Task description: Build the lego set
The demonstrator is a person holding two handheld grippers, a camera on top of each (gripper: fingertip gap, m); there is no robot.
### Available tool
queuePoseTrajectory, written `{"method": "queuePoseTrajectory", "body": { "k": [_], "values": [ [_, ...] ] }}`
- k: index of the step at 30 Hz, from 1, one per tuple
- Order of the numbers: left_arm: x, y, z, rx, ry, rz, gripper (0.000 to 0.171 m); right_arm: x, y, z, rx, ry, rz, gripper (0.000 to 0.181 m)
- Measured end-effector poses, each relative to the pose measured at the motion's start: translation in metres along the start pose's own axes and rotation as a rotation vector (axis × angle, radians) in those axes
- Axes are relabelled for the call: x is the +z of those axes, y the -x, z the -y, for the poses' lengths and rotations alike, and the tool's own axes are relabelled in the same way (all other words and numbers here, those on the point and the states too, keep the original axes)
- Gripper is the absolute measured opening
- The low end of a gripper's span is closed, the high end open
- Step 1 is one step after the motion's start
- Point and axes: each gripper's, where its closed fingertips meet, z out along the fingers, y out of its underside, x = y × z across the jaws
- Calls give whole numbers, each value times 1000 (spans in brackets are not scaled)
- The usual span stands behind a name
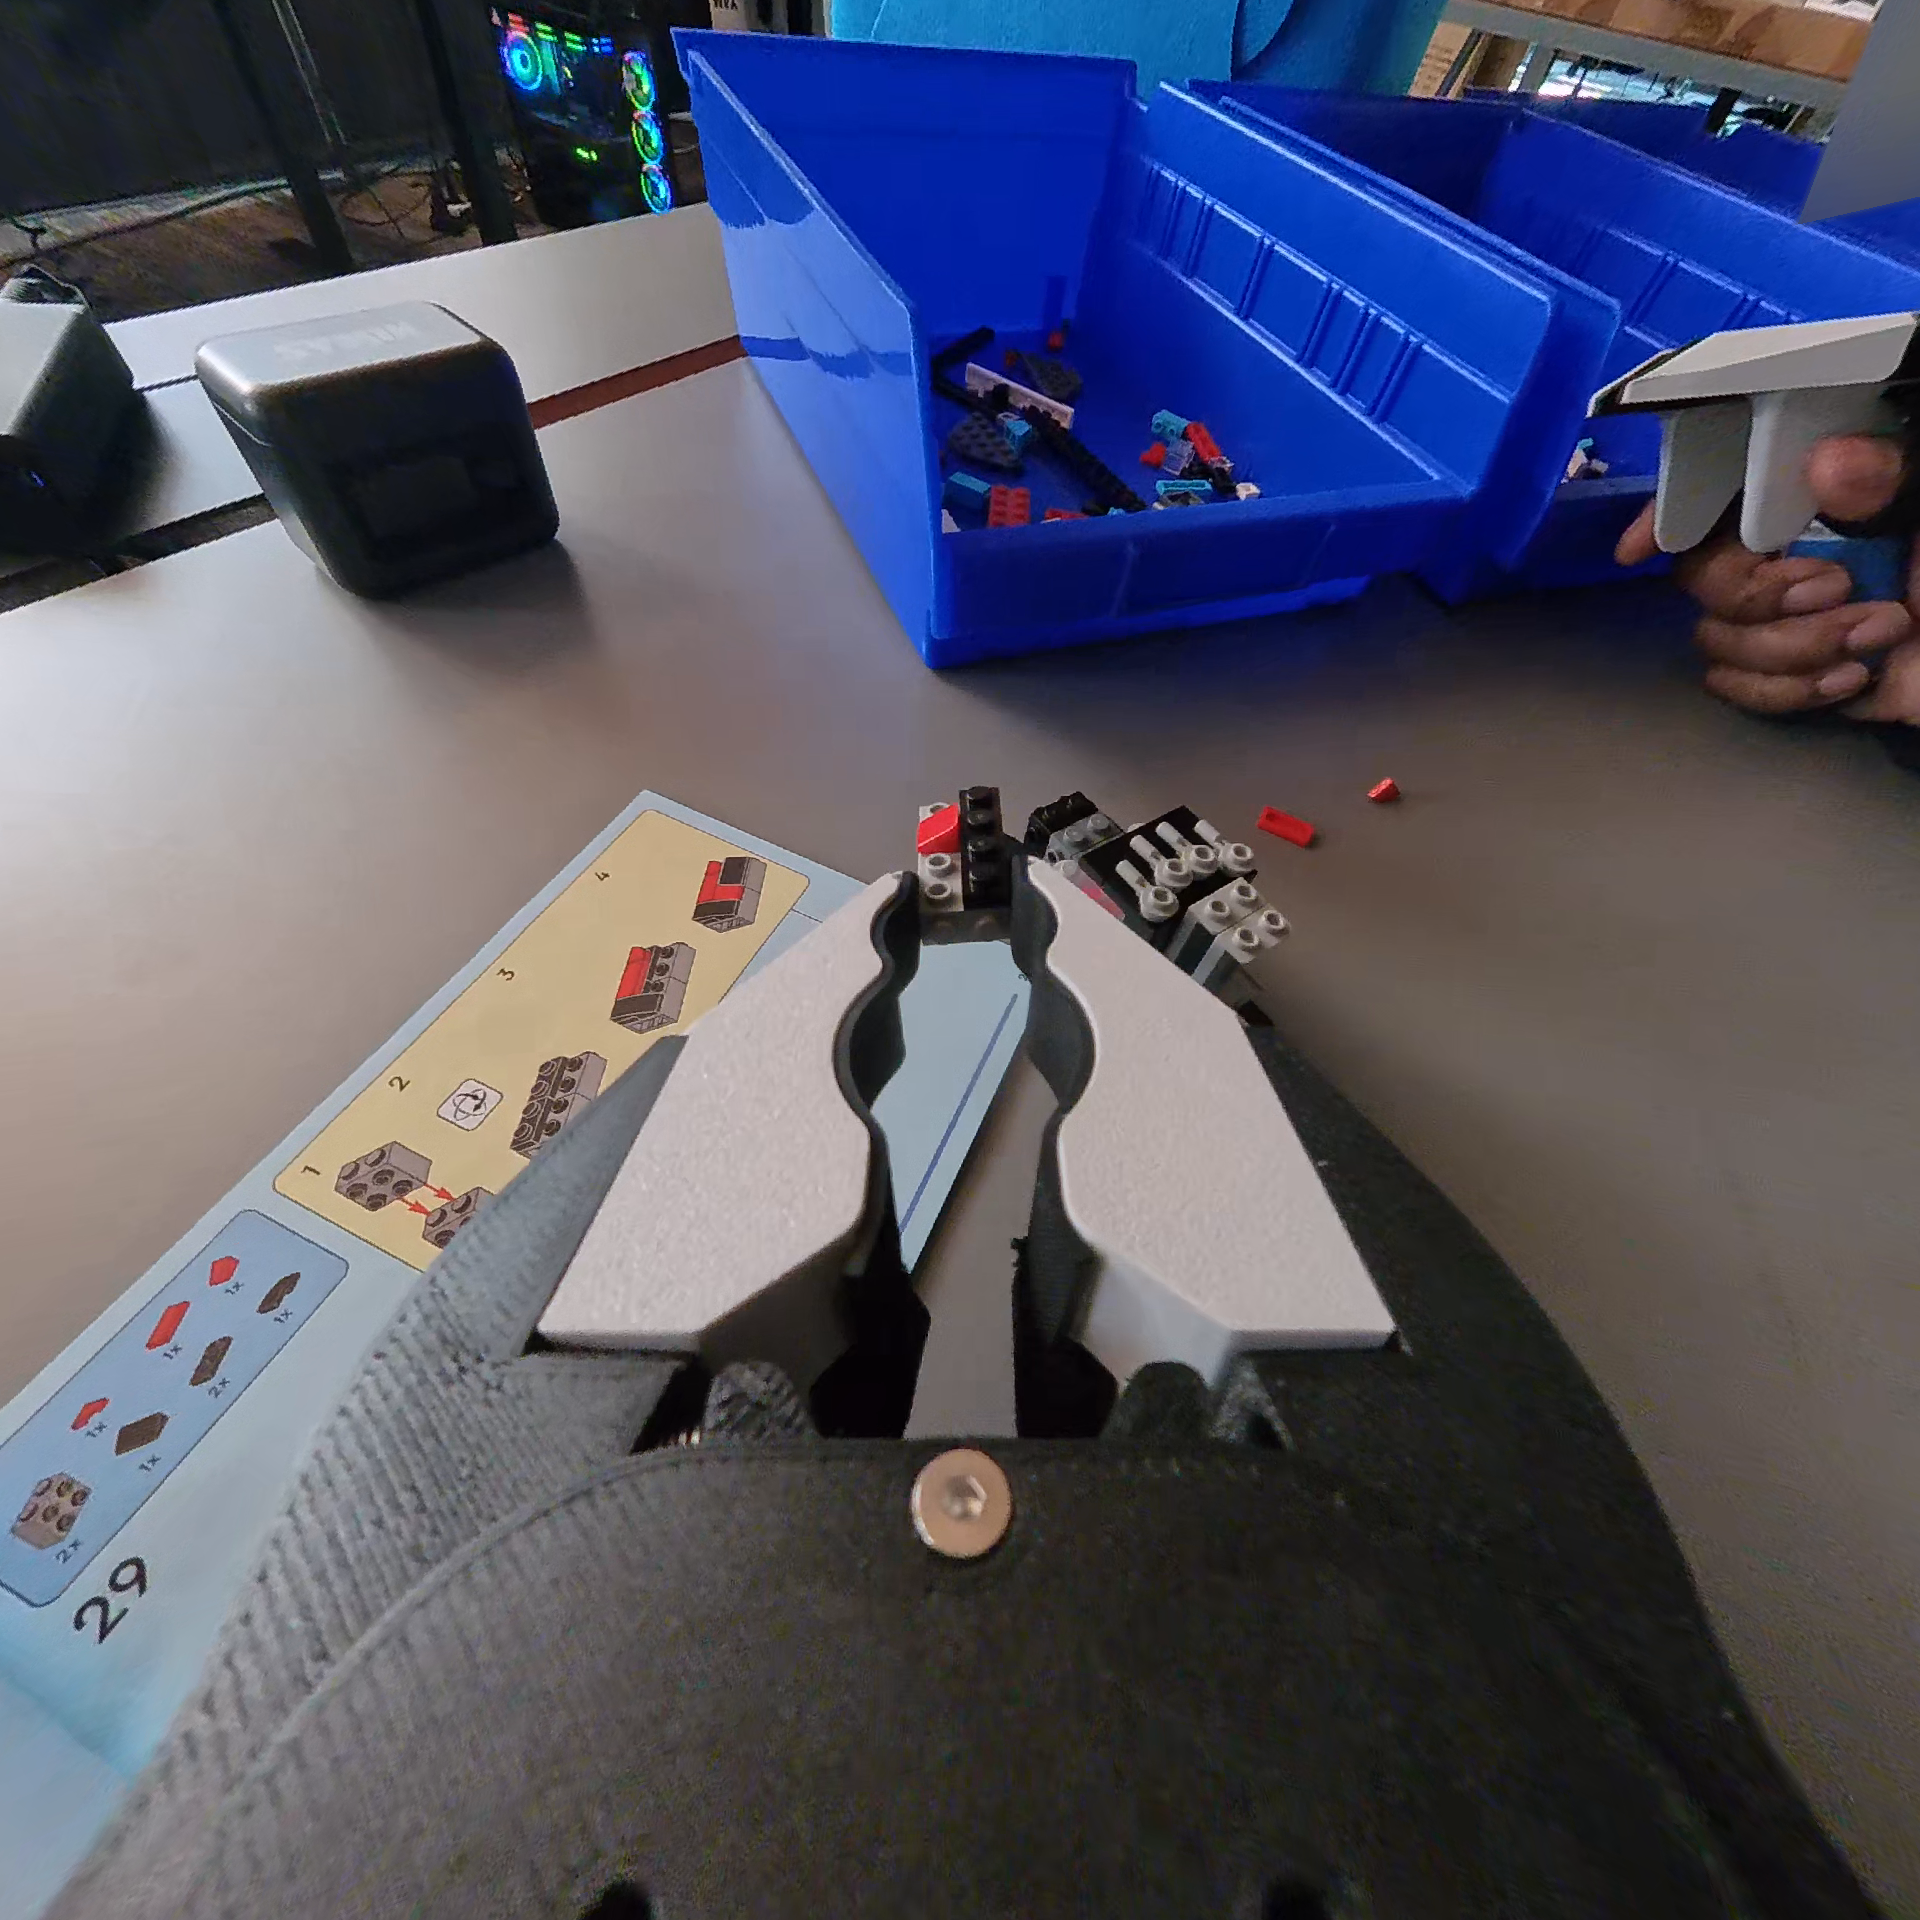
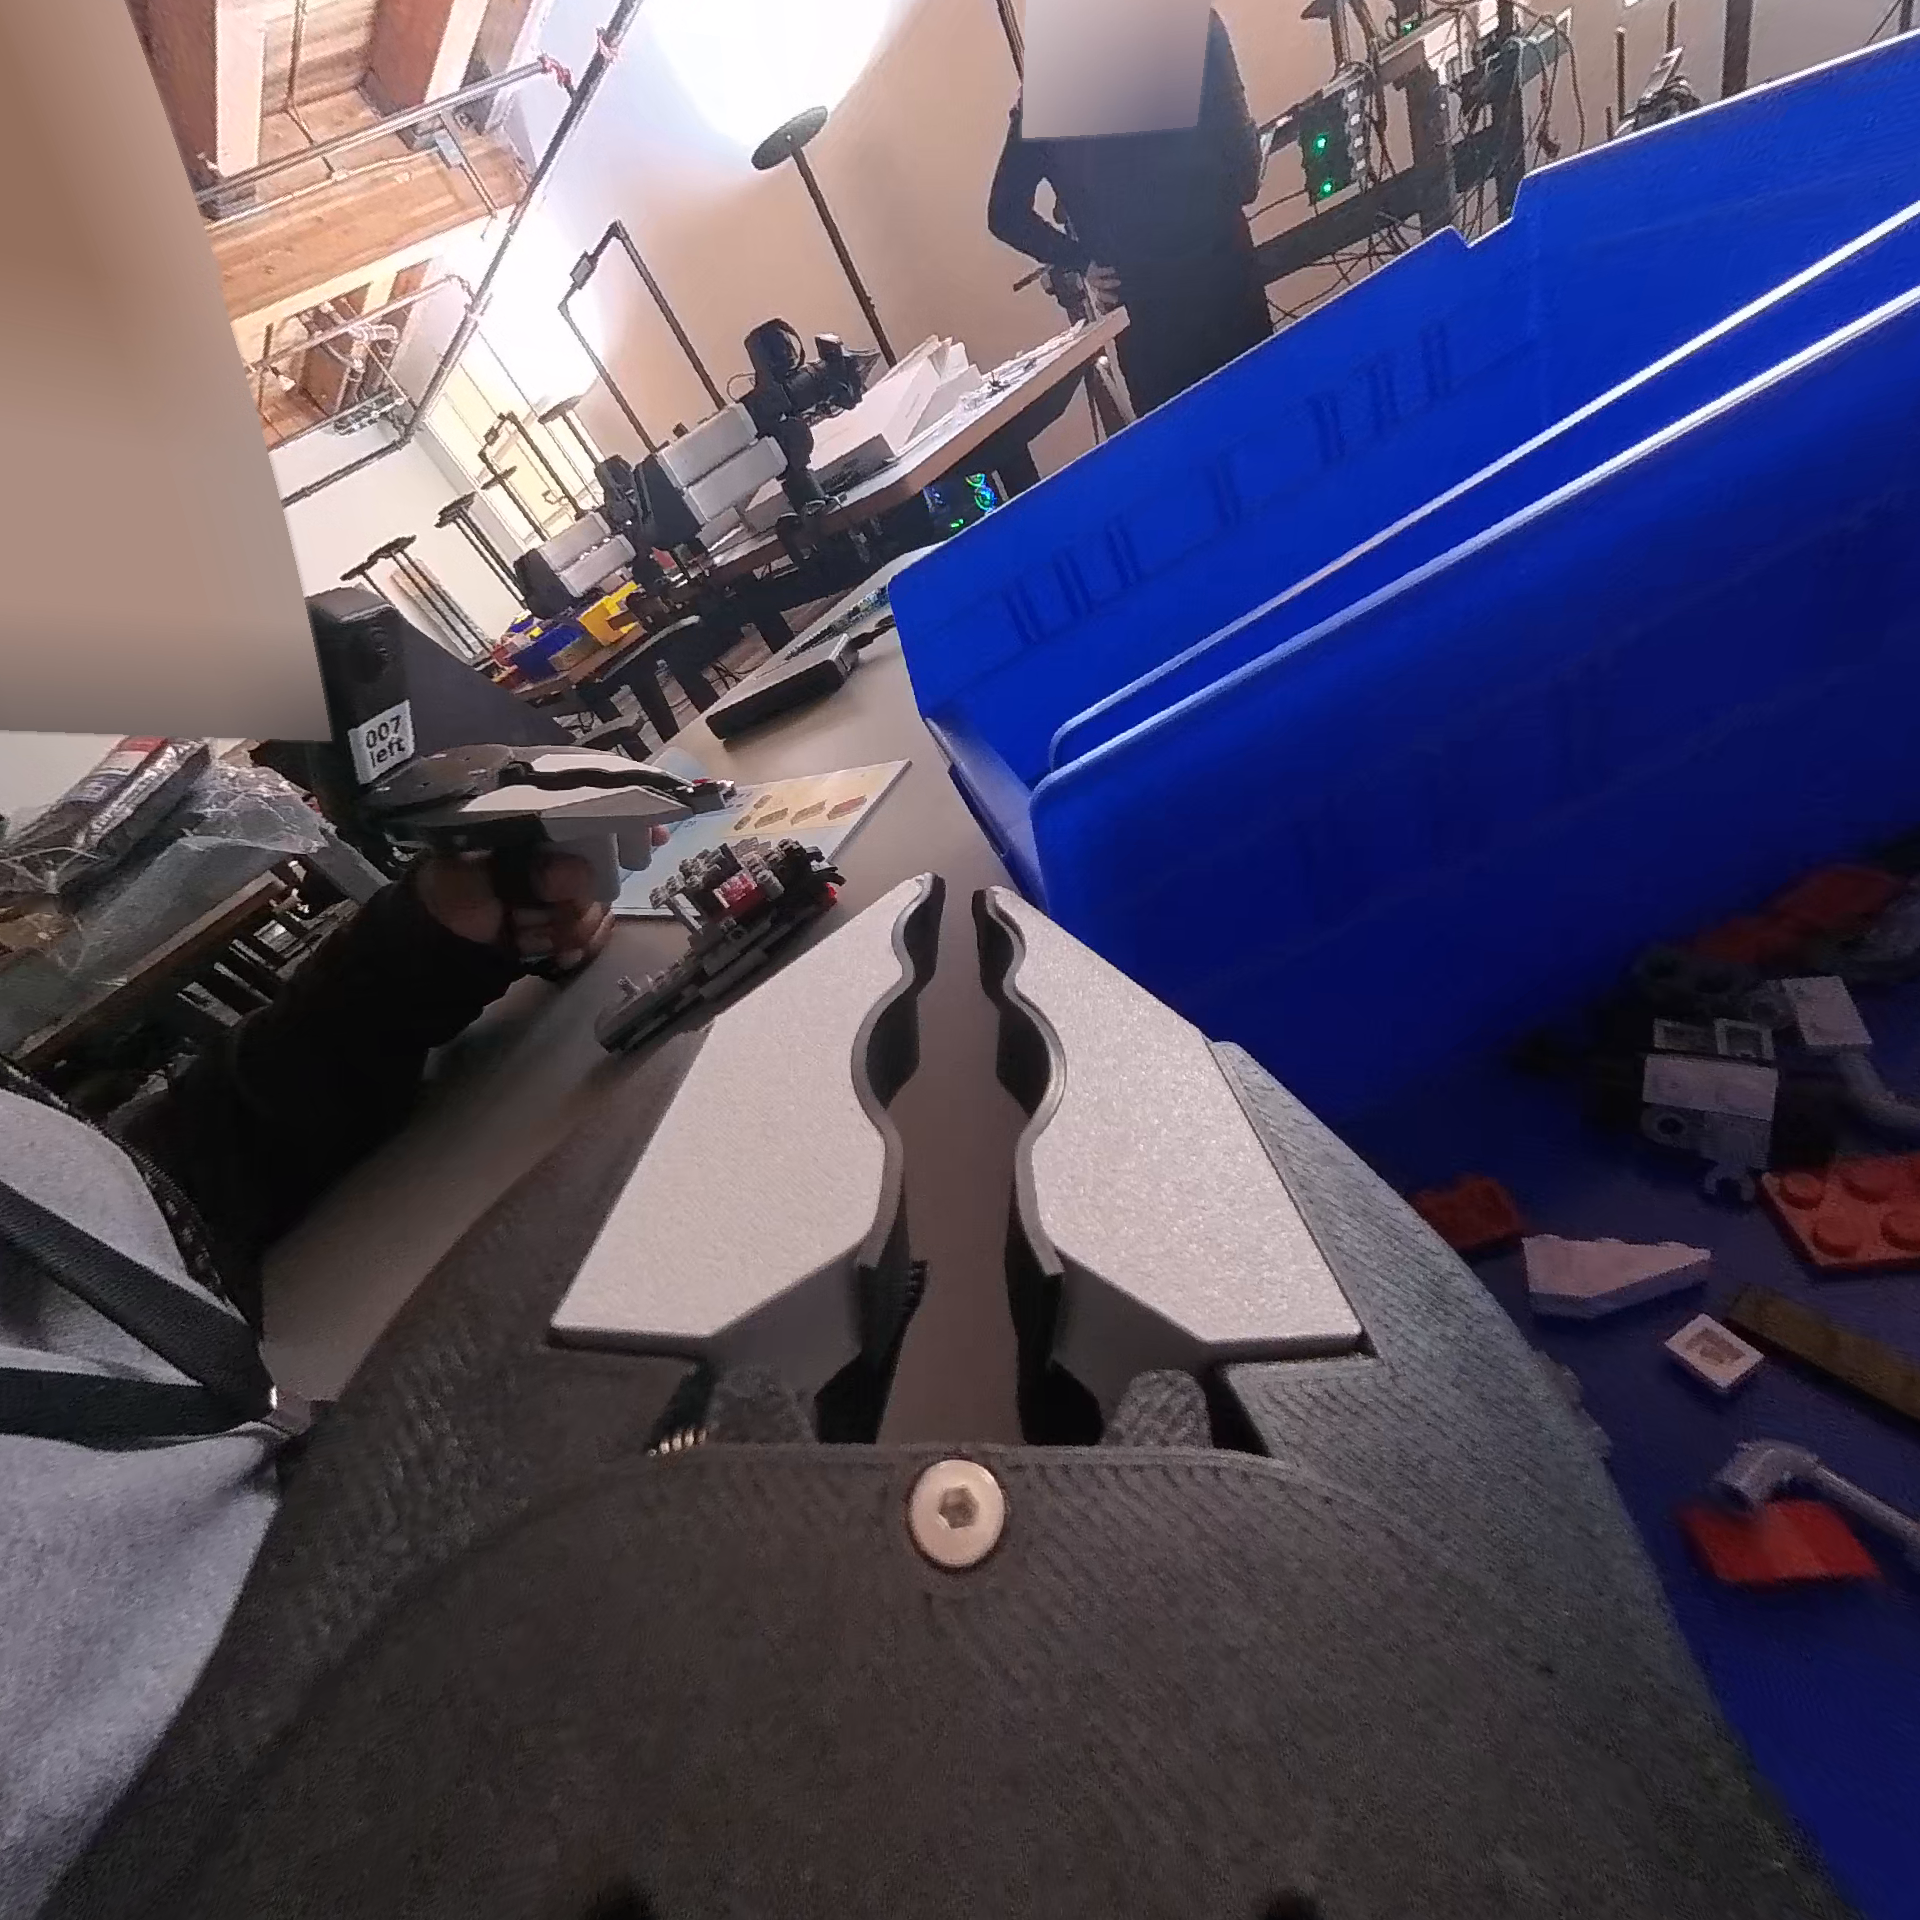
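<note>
My left gripper (image 1: pixel 966 896) is shut on a small sub-assembly (image 1: pixel 964 847) of grey and black bricks with a red slope, held just above the table. Beside it to the right stands the larger black, grey and white lego build (image 1: pixel 1174 883). Two loose red pieces (image 1: pixel 1285 826) lie on the table further right. My right gripper (image 2: pixel 961 899) has its jaws almost together with nothing between them, beside a blue bin (image 2: pixel 1455 727). It also shows in the left wrist view (image 1: pixel 1745 457), held by a hand. The right wrist view shows the left gripper (image 2: pixel 644 805) and the build (image 2: pixel 748 894).
An open instruction booklet (image 1: pixel 468 1091) lies left of the build. Blue bins (image 1: pixel 1143 582) with loose bricks (image 1: pixel 1091 457) stand behind it. A bin holds loose pieces (image 2: pixel 1766 1143) at right. Two dark boxes (image 1: pixel 384 447) sit far left. A person stands in the background.
</note>
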Motion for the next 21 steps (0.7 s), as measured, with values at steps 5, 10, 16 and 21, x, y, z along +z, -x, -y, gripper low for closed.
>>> {"method": "queuePoseTrajectory", "body": {
  "k": [5, 10, 16, 21],
  "values": [
    [1, 0, -1, -1, 9, -1, 17, 0, 0, 1, 1, -4, 2, 5],
    [1, 0, -1, -3, 10, -1, 17, -1, 2, 1, 11, -6, 23, 8],
    [1, 0, -1, -5, 9, -6, 17, -23, -9, 45, 10, 192, 29, 19],
    [2, -3, -2, 4, 14, -27, 17, -32, -120, 74, -274, 607, -282, 34]
  ]
}}
